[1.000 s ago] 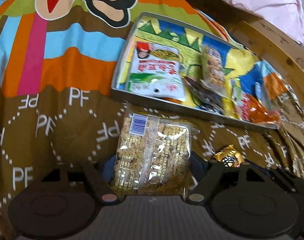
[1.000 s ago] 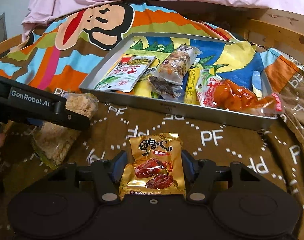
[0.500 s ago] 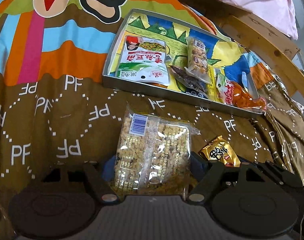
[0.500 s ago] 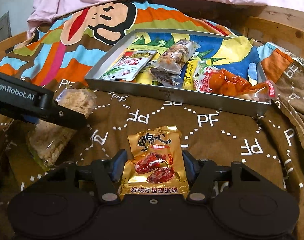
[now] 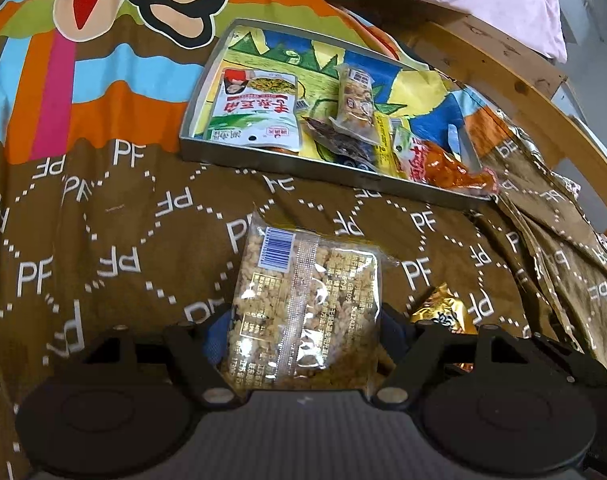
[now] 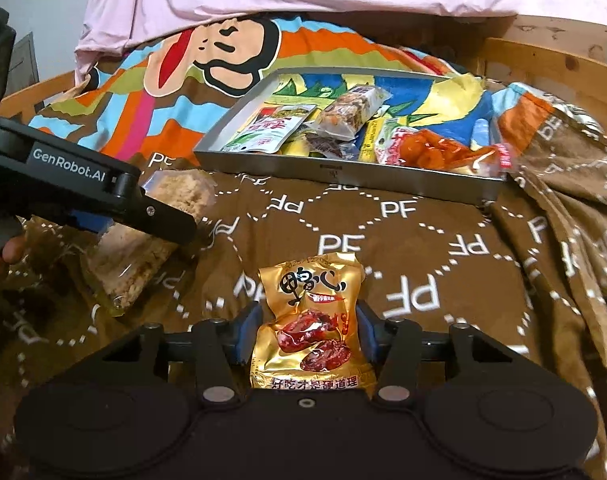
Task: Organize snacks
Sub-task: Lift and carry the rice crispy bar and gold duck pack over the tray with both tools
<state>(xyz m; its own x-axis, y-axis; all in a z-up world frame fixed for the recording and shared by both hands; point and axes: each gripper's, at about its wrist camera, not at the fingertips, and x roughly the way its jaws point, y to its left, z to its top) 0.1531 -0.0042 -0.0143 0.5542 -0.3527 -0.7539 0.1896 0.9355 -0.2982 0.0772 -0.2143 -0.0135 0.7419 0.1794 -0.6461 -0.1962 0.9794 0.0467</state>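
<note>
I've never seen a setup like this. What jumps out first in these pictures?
Probably the bright cartoon monkey blanket spread over the bed, with a metal tray of snack packets lying on it. Nearer the cameras, each pair of black tongs has a packet between its pads: the left tongs a clear pack of crispy rice snack, the right tongs a gold pouch, on which they have just been closing.

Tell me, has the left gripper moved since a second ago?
Yes. The left gripper has backed away from the tray, which now sits farther off in its view.

Gold packet (image 5: 443, 314) half behind the right claw's arm; dark snack (image 5: 335, 144) under other packs, label unreadable.
</note>
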